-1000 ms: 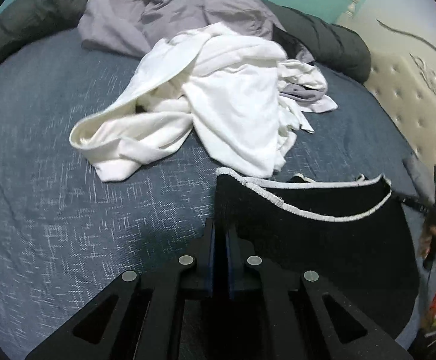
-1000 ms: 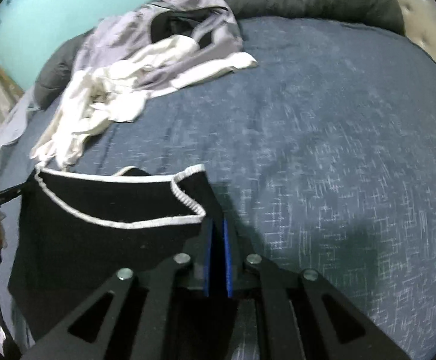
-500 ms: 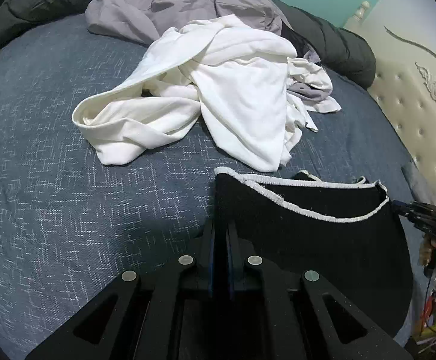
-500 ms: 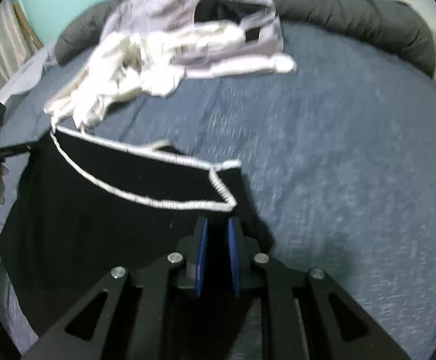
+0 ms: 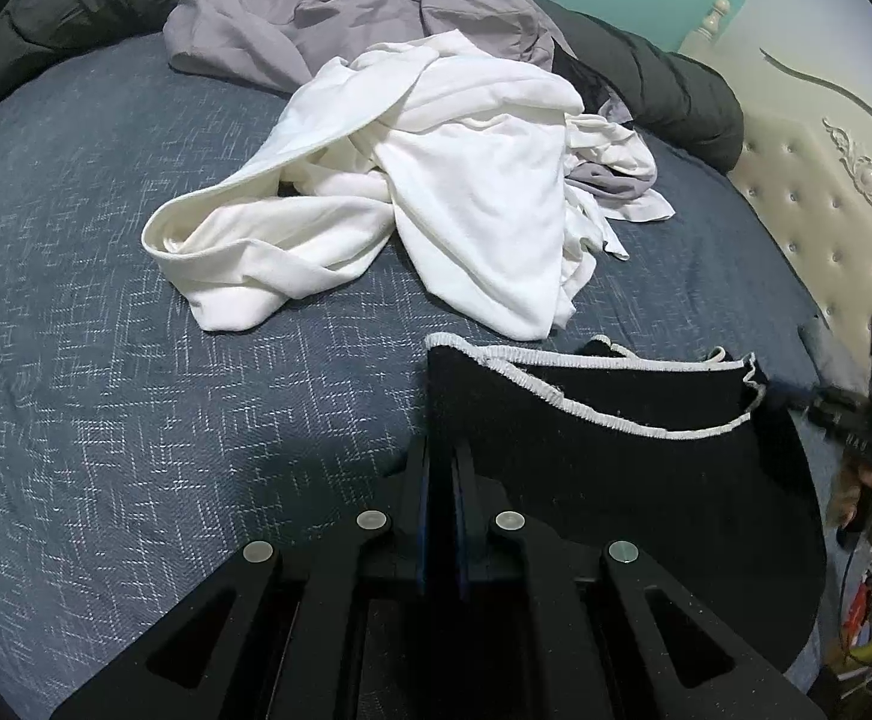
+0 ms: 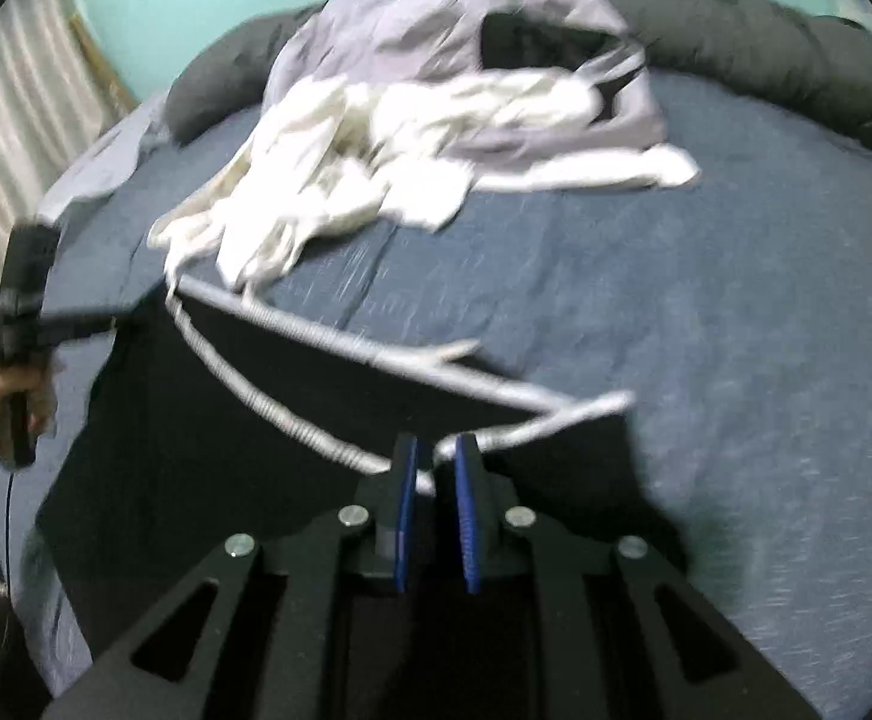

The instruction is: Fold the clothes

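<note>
A black garment (image 5: 664,480) with white ribbed trim hangs stretched between my two grippers above the blue bedspread. My left gripper (image 5: 441,456) is shut on its left top corner. My right gripper (image 6: 436,462) is shut on the other corner of the black garment (image 6: 208,450), with white trim between its blue pads; this view is blurred. In the left wrist view the right gripper (image 5: 796,399) shows at the far right, held by a hand. In the right wrist view the left gripper (image 6: 130,315) shows at the left, also held by a hand.
A heap of white clothes (image 5: 436,198) lies beyond the garment, with a grey-lilac garment (image 5: 328,6) behind it. A dark grey duvet (image 5: 664,90) rims the far edge of the bed. A cream tufted headboard (image 5: 820,204) stands at the right. Bare blue bedspread (image 6: 706,330) lies on the right.
My right gripper has moved and rolled with its corner, so the trimmed edge now runs tilted across its view. The left gripper has kept its grip and barely shifted.
</note>
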